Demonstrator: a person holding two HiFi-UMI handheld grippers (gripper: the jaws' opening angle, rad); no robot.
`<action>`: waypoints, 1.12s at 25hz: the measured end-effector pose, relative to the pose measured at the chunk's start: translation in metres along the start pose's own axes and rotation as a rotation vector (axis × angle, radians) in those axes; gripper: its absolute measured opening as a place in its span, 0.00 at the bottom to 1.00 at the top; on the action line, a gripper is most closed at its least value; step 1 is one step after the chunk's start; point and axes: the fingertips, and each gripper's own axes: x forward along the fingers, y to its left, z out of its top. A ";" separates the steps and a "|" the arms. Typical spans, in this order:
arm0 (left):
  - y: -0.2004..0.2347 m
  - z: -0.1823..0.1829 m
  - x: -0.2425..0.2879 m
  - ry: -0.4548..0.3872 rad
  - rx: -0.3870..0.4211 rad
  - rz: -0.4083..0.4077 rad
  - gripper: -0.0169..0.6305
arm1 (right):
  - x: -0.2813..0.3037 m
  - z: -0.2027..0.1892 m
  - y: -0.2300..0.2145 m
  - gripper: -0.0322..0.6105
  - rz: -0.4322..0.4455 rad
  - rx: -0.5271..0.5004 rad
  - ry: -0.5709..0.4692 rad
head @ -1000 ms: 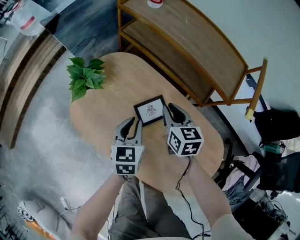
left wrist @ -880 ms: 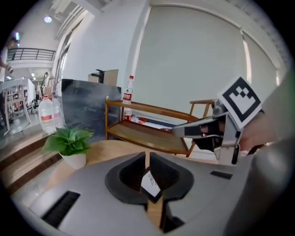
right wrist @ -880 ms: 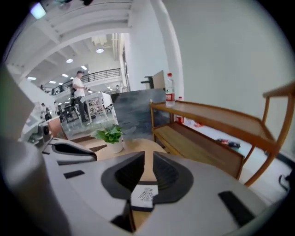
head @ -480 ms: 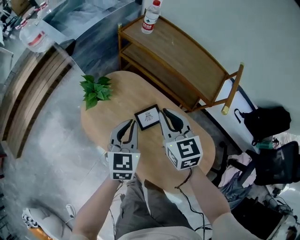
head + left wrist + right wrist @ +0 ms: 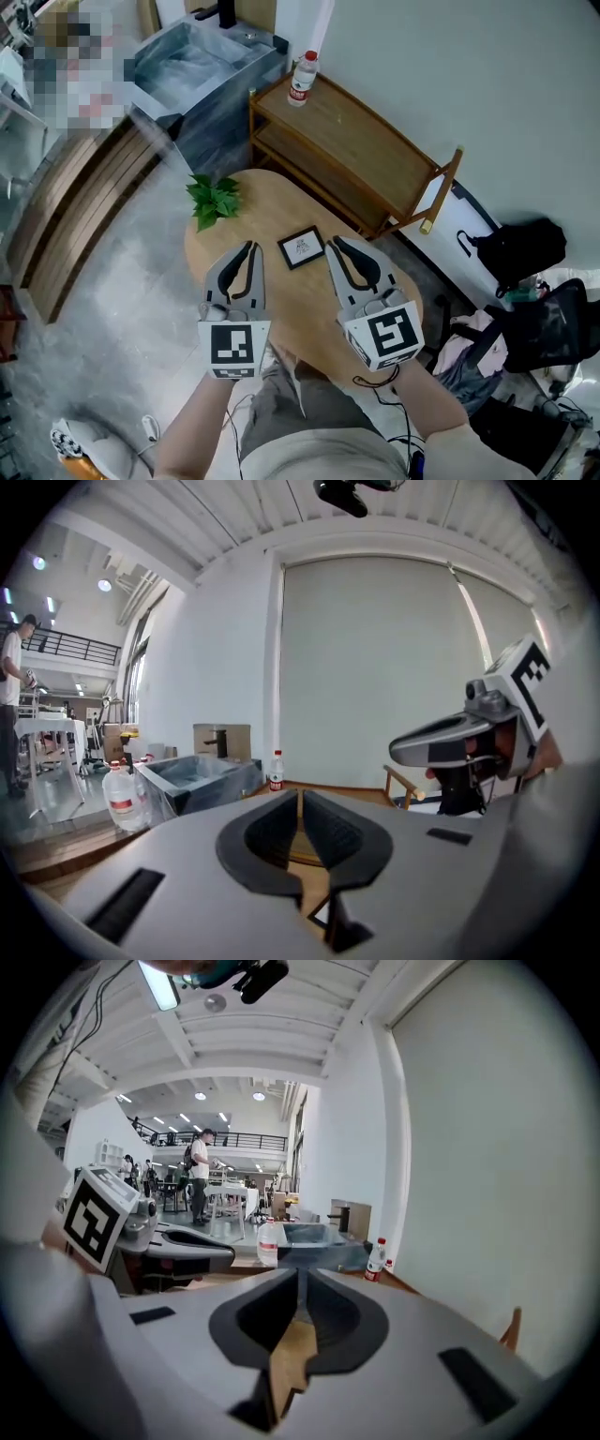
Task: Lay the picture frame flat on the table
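A small black picture frame (image 5: 302, 248) with a white print lies flat, face up, on the round wooden table (image 5: 292, 305). Neither gripper touches it. In the head view my left gripper (image 5: 250, 247) hovers to its left and nearer me, jaws together and empty. My right gripper (image 5: 336, 243) hovers just right of the frame, its jaws closed with nothing between them. The left gripper view shows the pads of its own gripper (image 5: 300, 795) meeting over open air. The right gripper view shows the same for its own (image 5: 300, 1275).
A green plant (image 5: 216, 197) sits at the table's far left edge. Behind the table stands a wooden two-tier bench (image 5: 361, 145) with a water bottle (image 5: 300, 79) on it. A grey basin (image 5: 202, 56) is further back, and a black bag (image 5: 517, 249) lies to the right.
Both grippers have drawn back from the frame toward me, and the right gripper's jaws have come together. The head view has lifted and takes in more of the room.
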 end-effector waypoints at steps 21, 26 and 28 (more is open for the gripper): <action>-0.028 0.182 -0.160 -0.155 0.150 0.039 0.06 | -0.160 0.196 0.002 0.08 0.007 0.066 -0.268; -0.036 0.197 -0.195 -0.172 0.159 0.034 0.06 | -0.187 0.214 0.024 0.08 0.029 0.030 -0.300; -0.040 0.199 -0.208 -0.174 0.156 0.030 0.06 | -0.198 0.220 0.029 0.08 0.031 0.011 -0.309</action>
